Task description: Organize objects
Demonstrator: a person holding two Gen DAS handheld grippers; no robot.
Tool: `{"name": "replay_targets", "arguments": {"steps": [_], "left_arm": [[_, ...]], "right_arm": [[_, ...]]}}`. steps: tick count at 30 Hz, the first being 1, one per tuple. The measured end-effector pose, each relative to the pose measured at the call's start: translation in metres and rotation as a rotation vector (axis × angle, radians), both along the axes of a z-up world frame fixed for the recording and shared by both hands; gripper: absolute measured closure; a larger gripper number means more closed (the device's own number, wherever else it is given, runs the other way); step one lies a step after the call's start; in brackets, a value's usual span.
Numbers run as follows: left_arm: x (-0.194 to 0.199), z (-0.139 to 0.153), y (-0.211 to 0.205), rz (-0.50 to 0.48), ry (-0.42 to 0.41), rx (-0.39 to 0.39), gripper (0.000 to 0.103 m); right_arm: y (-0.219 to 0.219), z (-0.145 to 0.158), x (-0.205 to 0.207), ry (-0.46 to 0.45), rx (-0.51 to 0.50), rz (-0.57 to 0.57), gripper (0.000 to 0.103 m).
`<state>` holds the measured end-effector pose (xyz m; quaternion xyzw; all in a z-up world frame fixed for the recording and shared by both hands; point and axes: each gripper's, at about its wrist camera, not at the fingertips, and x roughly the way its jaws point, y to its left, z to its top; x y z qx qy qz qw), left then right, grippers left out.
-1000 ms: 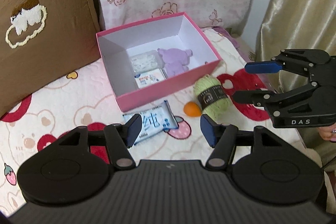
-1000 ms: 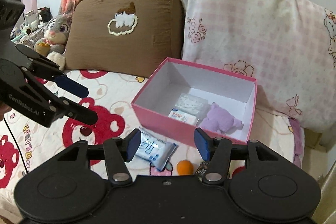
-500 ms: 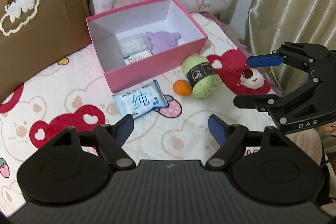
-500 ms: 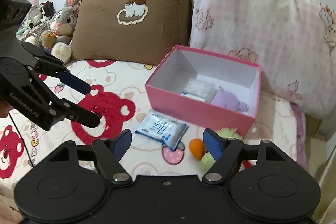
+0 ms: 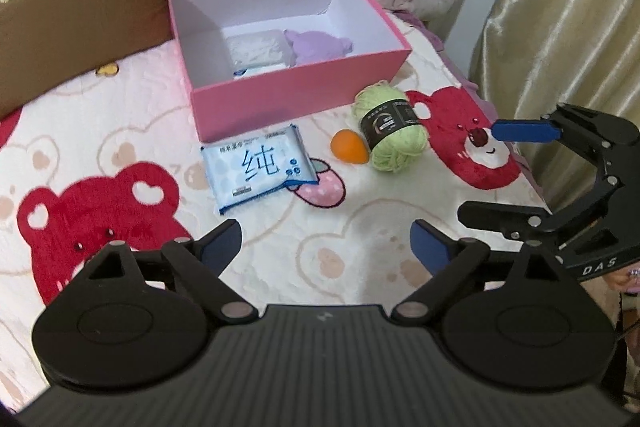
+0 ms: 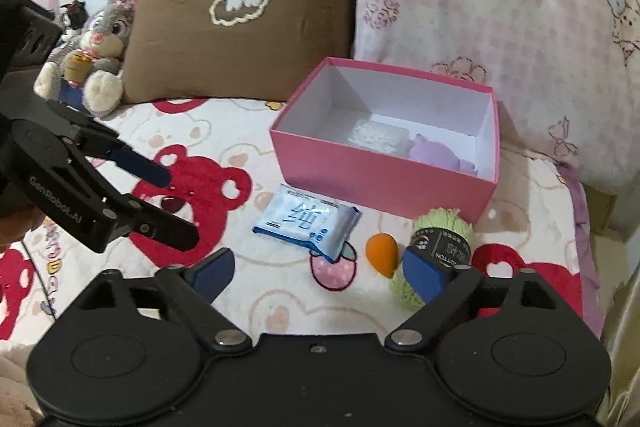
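On the bear-print bedspread (image 5: 344, 227), a pink box (image 5: 304, 95) is set open-topped against the pillows, with a purple plush toy (image 5: 316, 47) and a clear packet (image 5: 256, 49) lying inside it. Just in front of the box a blue wipes pack (image 5: 258, 167) is laid flat. To its right an orange egg-shaped sponge (image 5: 349, 146) is found touching a green yarn ball (image 5: 390, 129), which lies close by the box's front corner. The left gripper (image 5: 326, 247) is held above bare bedspread short of the wipes pack, its jaws opening with nothing between them. The right gripper (image 6: 318, 271) is held over the sponge and yarn side, its jaws likewise opening and empty; its right finger (image 6: 424, 277) is seen in front of the yarn. A brown pillow (image 6: 240, 27) and a plush rabbit (image 6: 100, 39) are seen further back.
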<state>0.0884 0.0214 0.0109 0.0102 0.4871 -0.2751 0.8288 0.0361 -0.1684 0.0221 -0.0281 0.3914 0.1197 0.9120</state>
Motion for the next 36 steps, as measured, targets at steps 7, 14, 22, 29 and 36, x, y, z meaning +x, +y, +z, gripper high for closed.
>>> {"name": "replay_targets", "arguments": {"steps": [7,14,22,29,36], "left_arm": [[0.003,-0.029,0.008,0.114,-0.006,-0.018,0.001],[0.020,-0.065,0.019,0.193,0.012,-0.014,0.001],[0.042,-0.095,0.033,0.210,-0.020,-0.044,0.001],[0.069,-0.122,0.039,0.244,-0.056,-0.016,0.001],[0.084,-0.144,0.035,0.263,-0.090,0.011,0.002]], "right_arm": [[-0.001,-0.024,0.009,0.005,0.024,-0.004,0.009],[-0.004,-0.040,0.017,-0.090,0.023,0.009,0.009],[0.005,-0.070,0.046,-0.092,-0.037,0.010,0.009],[0.008,-0.098,0.082,-0.043,0.018,0.010,0.009],[0.013,-0.125,0.103,-0.029,0.088,0.042,0.017]]}}
